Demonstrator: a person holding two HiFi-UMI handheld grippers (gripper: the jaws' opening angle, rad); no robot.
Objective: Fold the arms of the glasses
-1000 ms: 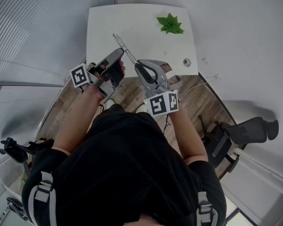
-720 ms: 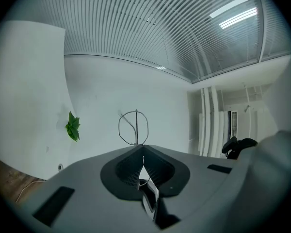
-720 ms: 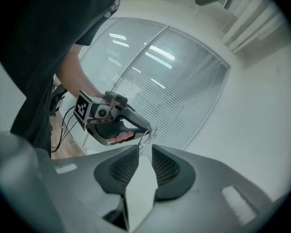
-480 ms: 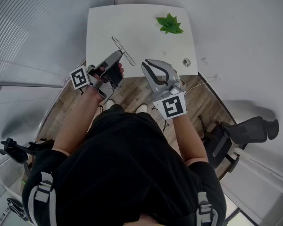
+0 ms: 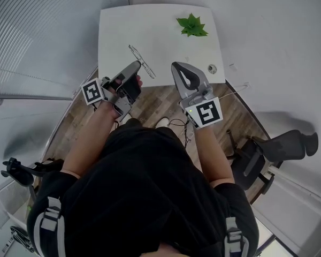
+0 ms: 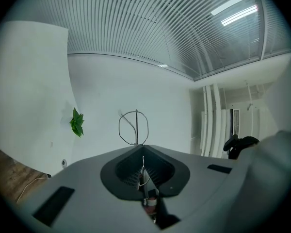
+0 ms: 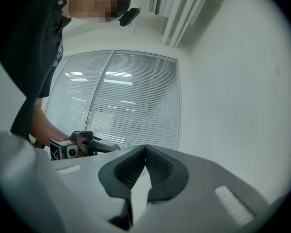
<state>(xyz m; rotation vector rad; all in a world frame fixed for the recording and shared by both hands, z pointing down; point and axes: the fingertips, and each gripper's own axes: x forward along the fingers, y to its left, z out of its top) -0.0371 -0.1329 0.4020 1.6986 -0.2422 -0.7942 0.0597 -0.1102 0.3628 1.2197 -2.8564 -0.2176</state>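
My left gripper (image 5: 134, 66) is shut on thin wire-framed glasses (image 5: 141, 61), which it holds above the near edge of the white table (image 5: 160, 33). In the left gripper view the closed jaws (image 6: 142, 146) pinch the frame low down, and one round lens (image 6: 133, 126) stands up beyond the tips with an arm lying across it. My right gripper (image 5: 177, 67) is to the right of the glasses and apart from them. Its jaws (image 7: 145, 147) are shut with nothing between them. The left gripper (image 7: 75, 147) shows in the right gripper view at the left.
A green plant (image 5: 191, 25) sits at the table's far right, also seen as a plant (image 6: 76, 123) in the left gripper view. A small round fitting (image 5: 212, 69) is at the table's near right corner. An office chair (image 5: 281, 146) stands on the right; wood floor lies below the hands.
My right gripper has drawn away from the glasses to the right, rolled over and shut empty. The left gripper still holds the glasses in much the same place.
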